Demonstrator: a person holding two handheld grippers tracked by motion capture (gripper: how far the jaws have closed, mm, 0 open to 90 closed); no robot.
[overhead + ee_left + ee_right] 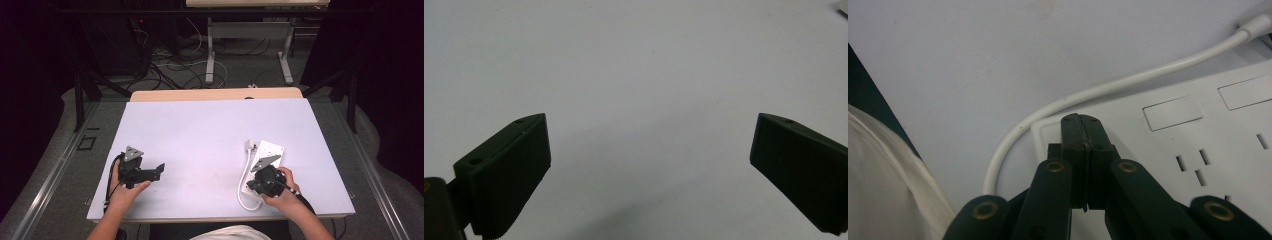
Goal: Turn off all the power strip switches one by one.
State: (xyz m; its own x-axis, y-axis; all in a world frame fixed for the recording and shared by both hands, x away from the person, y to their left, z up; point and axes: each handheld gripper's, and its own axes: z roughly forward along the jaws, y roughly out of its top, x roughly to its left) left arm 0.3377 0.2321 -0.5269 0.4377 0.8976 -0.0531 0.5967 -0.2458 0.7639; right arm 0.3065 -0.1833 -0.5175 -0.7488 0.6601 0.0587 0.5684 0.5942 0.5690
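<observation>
A white power strip point(270, 151) lies on the right of the white table top point(200, 135), and its white cable point(243, 175) loops along its left side to a plug point(248, 145). My right gripper point(257, 184) hovers over the strip's near end. In the right gripper view its jaws point(1080, 122) are shut together with nothing between them, tips just above the strip's end point(1173, 145), with the cable point(1088, 92) curving past. My left gripper point(155, 172) rests low at the left. Its jaws point(651, 125) stand wide open over bare table.
The table's wooden back edge point(215, 94) lies beyond the white top. Behind it, another desk's legs point(211, 55) stand among floor cables point(165, 67). The person's white clothing point(883, 175) sits close to the front edge.
</observation>
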